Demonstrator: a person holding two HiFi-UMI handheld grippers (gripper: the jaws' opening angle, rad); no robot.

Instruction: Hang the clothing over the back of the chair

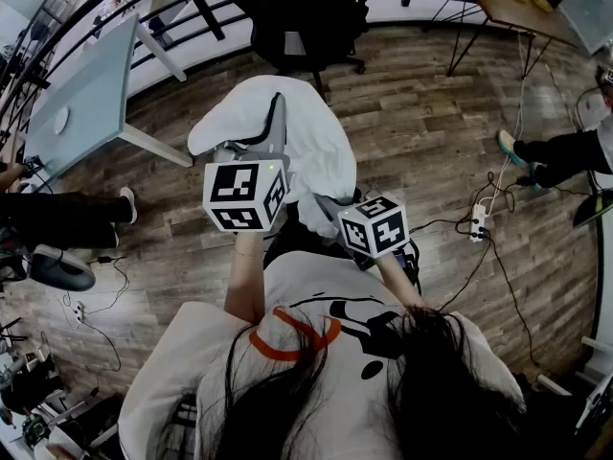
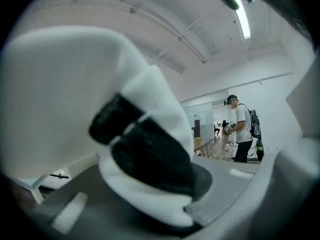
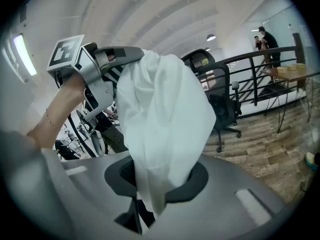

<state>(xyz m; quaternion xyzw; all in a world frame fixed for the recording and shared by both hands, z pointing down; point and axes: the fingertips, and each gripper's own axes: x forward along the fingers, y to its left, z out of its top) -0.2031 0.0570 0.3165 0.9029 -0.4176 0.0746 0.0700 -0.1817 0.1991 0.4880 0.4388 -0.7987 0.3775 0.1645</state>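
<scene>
A white piece of clothing (image 1: 287,132) hangs bunched between my two grippers above the wooden floor. The left gripper (image 1: 271,130) is shut on its upper part; in the left gripper view the jaws (image 2: 150,184) pinch white cloth (image 2: 60,94) with a black print. Lower and to the right, the right gripper (image 1: 324,205) is shut on another fold; in the right gripper view the cloth (image 3: 160,114) drapes out of the jaws (image 3: 150,184), with the left gripper (image 3: 100,69) behind it. A black office chair (image 1: 306,17) stands beyond the clothing, apart from it, also visible as the chair (image 3: 215,94).
A pale desk (image 1: 86,94) stands at the left and a wooden table (image 1: 508,3) at the top right. A power strip (image 1: 476,223) with cables lies on the floor at the right. A person's legs (image 1: 556,151) are at the right, another's (image 1: 57,214) at the left.
</scene>
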